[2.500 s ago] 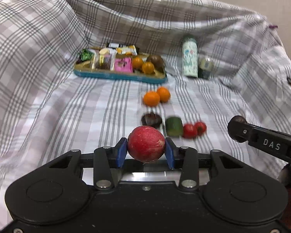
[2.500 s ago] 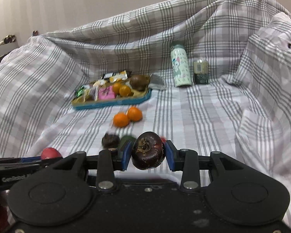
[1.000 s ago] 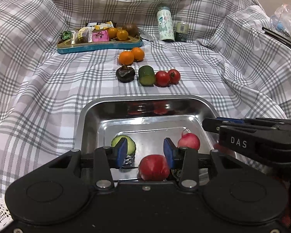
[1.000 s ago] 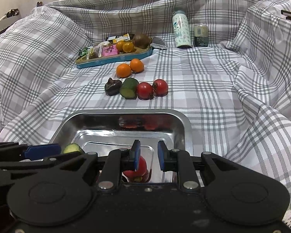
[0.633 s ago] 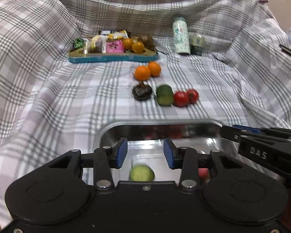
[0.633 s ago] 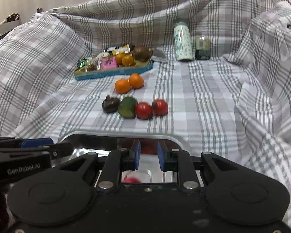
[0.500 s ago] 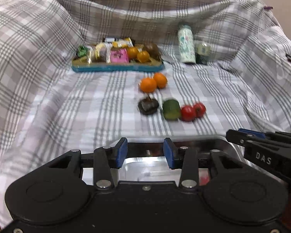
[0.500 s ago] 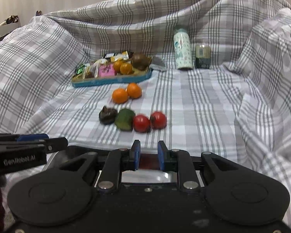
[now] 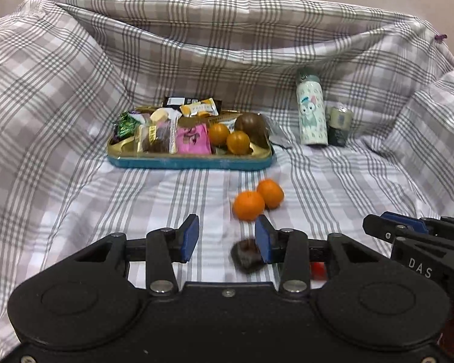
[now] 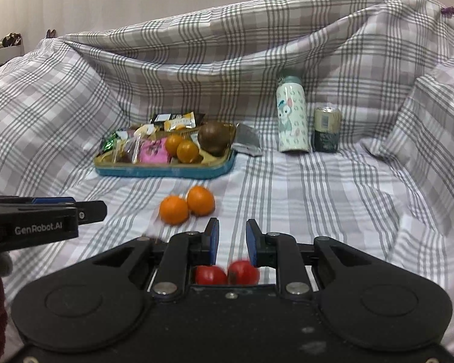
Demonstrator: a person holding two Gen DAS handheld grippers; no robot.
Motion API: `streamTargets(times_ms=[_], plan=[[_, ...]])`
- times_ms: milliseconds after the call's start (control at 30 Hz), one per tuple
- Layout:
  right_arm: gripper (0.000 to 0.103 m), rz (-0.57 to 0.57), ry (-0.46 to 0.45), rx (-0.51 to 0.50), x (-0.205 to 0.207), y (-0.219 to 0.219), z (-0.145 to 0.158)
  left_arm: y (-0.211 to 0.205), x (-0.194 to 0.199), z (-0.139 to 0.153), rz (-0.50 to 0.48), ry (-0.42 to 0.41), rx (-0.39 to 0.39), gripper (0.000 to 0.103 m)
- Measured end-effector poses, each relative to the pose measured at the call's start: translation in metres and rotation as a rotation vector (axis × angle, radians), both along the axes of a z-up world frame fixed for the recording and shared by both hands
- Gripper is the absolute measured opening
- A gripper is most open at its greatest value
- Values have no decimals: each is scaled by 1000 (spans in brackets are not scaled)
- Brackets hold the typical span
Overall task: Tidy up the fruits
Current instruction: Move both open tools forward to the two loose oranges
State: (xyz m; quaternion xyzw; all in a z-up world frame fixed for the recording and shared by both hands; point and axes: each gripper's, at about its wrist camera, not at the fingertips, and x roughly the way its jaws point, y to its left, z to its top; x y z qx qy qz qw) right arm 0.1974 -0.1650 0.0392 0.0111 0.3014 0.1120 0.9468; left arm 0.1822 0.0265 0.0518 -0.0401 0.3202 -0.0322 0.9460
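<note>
Holding both grippers empty, I found my left gripper point(image 9: 226, 240) wide apart, a dark wrinkled fruit point(image 9: 247, 255) just beside its right pad. My right gripper point(image 10: 231, 239) stood narrowly parted above two glossy red tomatoes point(image 10: 227, 273). Beyond lay two round oranges point(image 10: 187, 205) on checked cloth point(image 10: 333, 211).

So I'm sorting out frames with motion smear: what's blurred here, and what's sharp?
Left wrist view: the dark fruit by the left gripper smears, and the near orange is soft; the snack tray is crisp. Right wrist view: the two red tomatoes below the right gripper are smeared; the patterned bottle stays sharp.
</note>
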Motion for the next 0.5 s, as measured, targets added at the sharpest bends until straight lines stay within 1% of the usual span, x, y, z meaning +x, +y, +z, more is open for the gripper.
streamTargets(times_ms=[133,367,500], plan=[[22,-13,-6,0,27,2,-1,6,26,-4,4,7,-20,48],[22,-23,-13,-7,68,9,-4,5,58,-15,10,20,-21,48],[22,-28,-27,-16,88,13,-6,-1,72,-21,-9,29,-10,48]])
